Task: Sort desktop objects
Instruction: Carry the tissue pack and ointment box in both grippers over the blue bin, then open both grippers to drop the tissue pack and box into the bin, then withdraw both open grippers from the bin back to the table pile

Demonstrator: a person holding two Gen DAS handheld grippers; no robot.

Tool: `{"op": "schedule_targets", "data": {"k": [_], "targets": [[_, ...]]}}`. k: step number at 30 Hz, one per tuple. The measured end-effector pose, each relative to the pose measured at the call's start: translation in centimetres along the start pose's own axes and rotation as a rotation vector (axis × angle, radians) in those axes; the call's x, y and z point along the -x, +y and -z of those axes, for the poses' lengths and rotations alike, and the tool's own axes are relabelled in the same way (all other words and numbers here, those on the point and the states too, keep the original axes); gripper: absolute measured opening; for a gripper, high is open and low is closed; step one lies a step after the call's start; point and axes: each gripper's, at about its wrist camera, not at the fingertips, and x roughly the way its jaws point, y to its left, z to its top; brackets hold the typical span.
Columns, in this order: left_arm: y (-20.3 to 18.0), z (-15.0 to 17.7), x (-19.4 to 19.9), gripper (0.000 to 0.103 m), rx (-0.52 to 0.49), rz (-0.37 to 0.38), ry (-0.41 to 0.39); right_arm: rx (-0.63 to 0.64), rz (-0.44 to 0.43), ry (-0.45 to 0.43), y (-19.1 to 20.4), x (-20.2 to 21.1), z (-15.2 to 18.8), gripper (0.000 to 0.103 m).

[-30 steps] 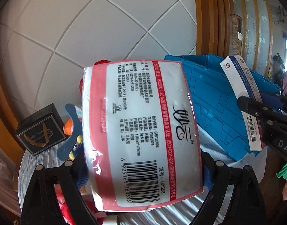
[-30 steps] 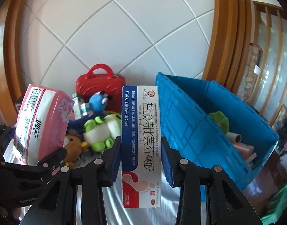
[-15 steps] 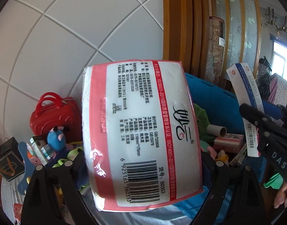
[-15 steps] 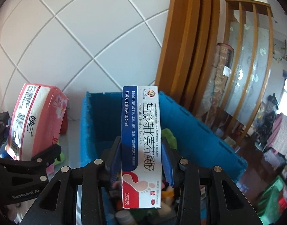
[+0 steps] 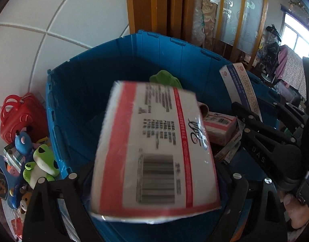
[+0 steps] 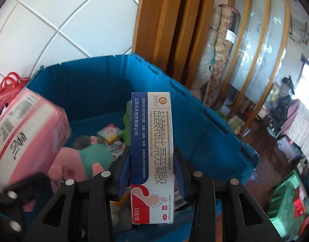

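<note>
Left wrist view: the left hand-held gripper (image 5: 153, 173) is spread wide around one pink-and-white tissue pack (image 5: 154, 147), which tilts above one open blue crate (image 5: 114, 64). The pack is blurred while the black fingers look sharp, so I cannot tell whether the pads press on it or it is loose. Behind it, inside the crate, lie one green plush (image 5: 164, 78) and one small pink box (image 5: 219, 127). Outside the crate, to the left, are one red toy case (image 5: 19, 117), one blue plush (image 5: 23, 141) and one green frog plush (image 5: 41, 161). In the right wrist view, the right hand-held gripper (image 6: 152, 155) is clenched on one upright blue-and-white medicine box (image 6: 150, 121), held over the crate's near edge, with one pink plush (image 6: 67, 167) lying in the crate below.
</note>
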Motion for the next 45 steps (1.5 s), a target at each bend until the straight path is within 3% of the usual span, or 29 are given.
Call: {"op": "schedule_targets", "data": {"k": [10,13,15,21,23,28,36,45], "targets": [[-1.2,0.6,1.4,0.094,-0.059,0.019,-0.026,0.01,0.034,0.031,-0.6,-0.9,0.8,0.041],[-1.5,1.1,1.8,0.094,-0.067,0.021,-0.038,0.004,0.042,0.026,-0.9,-0.7,1.1,0.056],[-1.5,1.5,2.1,0.094,-0.068,0.021,-0.045,-0.001,0.044,0.016,-1.0,-0.3,1.2,0.077],[-0.9,2.7,3.2,0.094,-0.038,0.022,-0.06,0.003,0.037,-0.012,-1.0,1.4,1.6,0.085],[-0.6,3.1,3.8,0.094,-0.03,0.013,-0.074,0.014,0.027,-0.021,-0.7,2.0,1.7,0.101],[0.5,4.0,5.4,0.094,-0.007,-0.017,-0.108,0.065,0.012,-0.039,1.0,3.8,1.9,0.102],[3.6,6.2,8.4,0.094,0.016,-0.061,-0.153,0.077,-0.054,0.03,3.8,6.0,1.8,0.102],[7.9,10.7,11.7,0.094,0.11,-0.097,-0.185,0.081,-0.156,-0.04,8.1,11.5,3.8,0.103]]}}
